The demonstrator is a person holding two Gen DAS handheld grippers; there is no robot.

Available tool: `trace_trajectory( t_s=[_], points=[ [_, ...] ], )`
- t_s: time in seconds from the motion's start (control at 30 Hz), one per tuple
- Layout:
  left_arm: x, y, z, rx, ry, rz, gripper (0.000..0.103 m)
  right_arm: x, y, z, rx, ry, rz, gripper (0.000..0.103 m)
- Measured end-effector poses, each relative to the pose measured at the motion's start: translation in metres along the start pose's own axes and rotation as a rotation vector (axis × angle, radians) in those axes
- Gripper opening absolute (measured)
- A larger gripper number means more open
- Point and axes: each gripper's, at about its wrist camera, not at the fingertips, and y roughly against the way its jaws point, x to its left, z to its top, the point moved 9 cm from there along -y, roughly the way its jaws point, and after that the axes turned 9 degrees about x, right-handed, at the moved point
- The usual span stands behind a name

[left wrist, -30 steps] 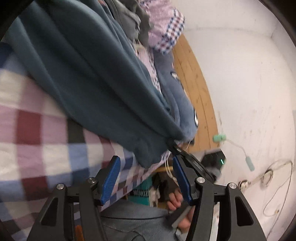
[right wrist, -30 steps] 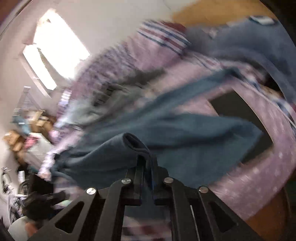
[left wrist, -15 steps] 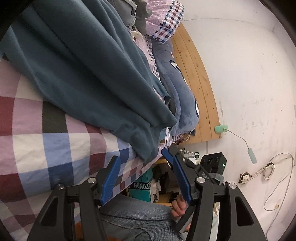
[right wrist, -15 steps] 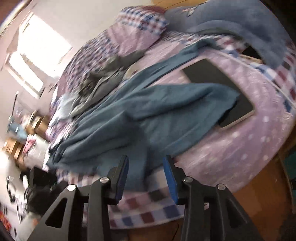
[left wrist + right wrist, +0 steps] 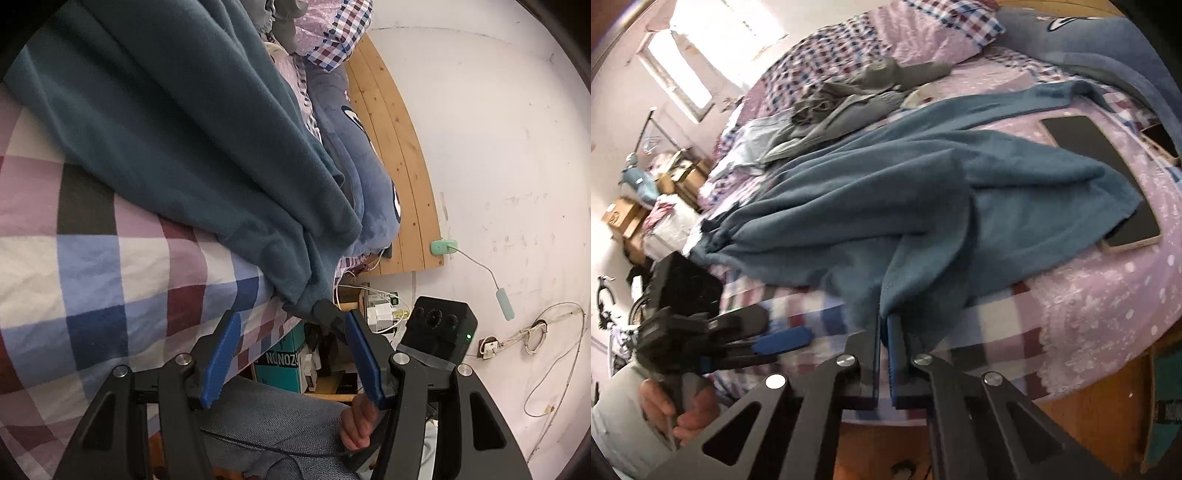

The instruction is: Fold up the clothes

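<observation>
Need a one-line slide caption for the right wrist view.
Right gripper pinches the teal fleece garment's hem on the bed.

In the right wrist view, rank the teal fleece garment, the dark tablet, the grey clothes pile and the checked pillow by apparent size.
1. teal fleece garment, by far the largest.
2. and 3. checked pillow and grey clothes pile: similar, both far from the camera, so unranked.
4. dark tablet, partly hidden under the fleece, so uncertain.

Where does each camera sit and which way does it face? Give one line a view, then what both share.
Left wrist: on the open left gripper, facing along the bed edge toward the wall; a hand shows below.
Right wrist: on the right gripper, its fingers shut on the teal garment, facing across the bed toward the window.
Shared: the teal garment; each view shows the other gripper.
</observation>
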Motion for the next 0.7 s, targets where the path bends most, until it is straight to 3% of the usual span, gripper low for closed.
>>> trace_trajectory(
  t_s=[0.17,0.33,0.7],
  points=[
    [-0.003,-0.005,-0.003,0.012,0.005,-0.024,0.062,0.015,0.016,-0.001,-0.058,-0.059,0.177,0.001],
    [-0.009,-0.008,-0.001,-0.026,0.006,-0.074,0.064,0.012,0.029,0.0,-0.107,-0.165,0.339,0.002],
    [-0.014,-0.022,-0.008,-0.07,0.123,-0.298,0.065,0.023,0.034,-0.001,-0.113,-0.164,0.369,0.002]
  ],
)
